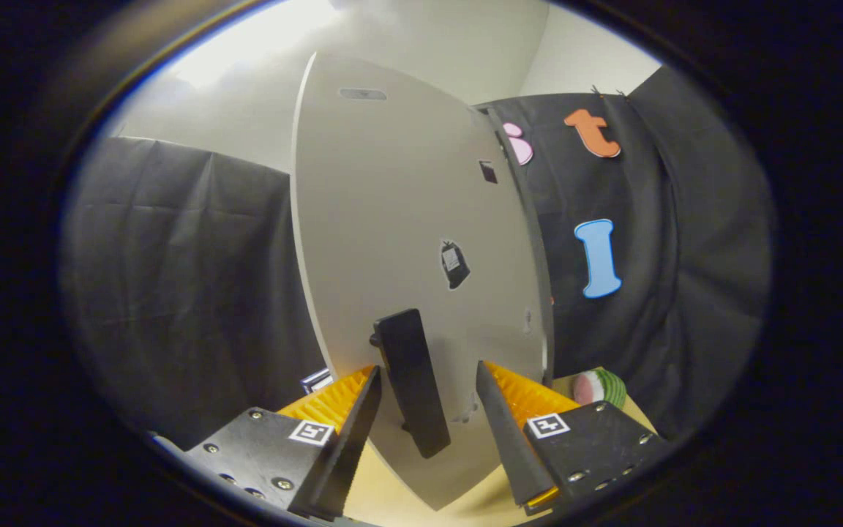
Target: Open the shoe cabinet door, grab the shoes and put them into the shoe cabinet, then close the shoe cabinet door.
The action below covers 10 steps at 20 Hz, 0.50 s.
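Right up close, the gripper (425, 410) has its two fingers spread wide apart. The dark handle (412, 380) of the shoe cabinet door (392, 219) stands between them. Neither finger is touching it yet, as far as I can see.

The door is a big pale board, and it looks swung partly open, with its edge turned toward us. Low down past the door, beside the right finger, a small pink and green thing (597, 386) sits on the wooden table (385, 498). I cannot tell what it is.

I think the job is at a door step. It could be pulling the door open or pushing it shut; I cannot say which.

Next, the fingers need to squeeze the handle from both sides. Then the door must swing gently on its hinge.
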Motion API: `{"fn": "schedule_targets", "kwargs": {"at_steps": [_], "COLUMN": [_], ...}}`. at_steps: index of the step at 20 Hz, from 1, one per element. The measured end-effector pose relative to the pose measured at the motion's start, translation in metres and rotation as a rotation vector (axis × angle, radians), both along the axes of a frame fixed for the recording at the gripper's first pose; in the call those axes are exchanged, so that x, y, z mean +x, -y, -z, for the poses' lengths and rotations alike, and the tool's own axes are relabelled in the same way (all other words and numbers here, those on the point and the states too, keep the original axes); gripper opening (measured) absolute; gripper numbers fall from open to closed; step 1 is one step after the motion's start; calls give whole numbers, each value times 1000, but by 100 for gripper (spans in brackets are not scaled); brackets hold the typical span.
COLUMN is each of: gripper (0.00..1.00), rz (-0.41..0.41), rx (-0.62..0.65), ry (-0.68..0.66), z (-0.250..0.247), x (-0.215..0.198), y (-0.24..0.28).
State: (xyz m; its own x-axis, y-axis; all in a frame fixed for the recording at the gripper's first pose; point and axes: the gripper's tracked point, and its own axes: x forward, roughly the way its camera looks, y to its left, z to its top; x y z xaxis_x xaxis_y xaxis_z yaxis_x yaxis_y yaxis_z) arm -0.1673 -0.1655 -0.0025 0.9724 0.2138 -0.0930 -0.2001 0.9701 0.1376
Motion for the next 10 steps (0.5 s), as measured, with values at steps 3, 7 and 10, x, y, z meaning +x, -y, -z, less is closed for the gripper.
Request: {"fn": "schedule_targets", "kwargs": {"at_steps": [3, 7, 10], "gripper": [81, 82, 86], "rz": [-23, -50, -54], "rx": [-3, 10, 3], "ry": [-25, -37, -38], "z": [9, 13, 17], "x": [19, 40, 54], "y": [-14, -36, -56]}}
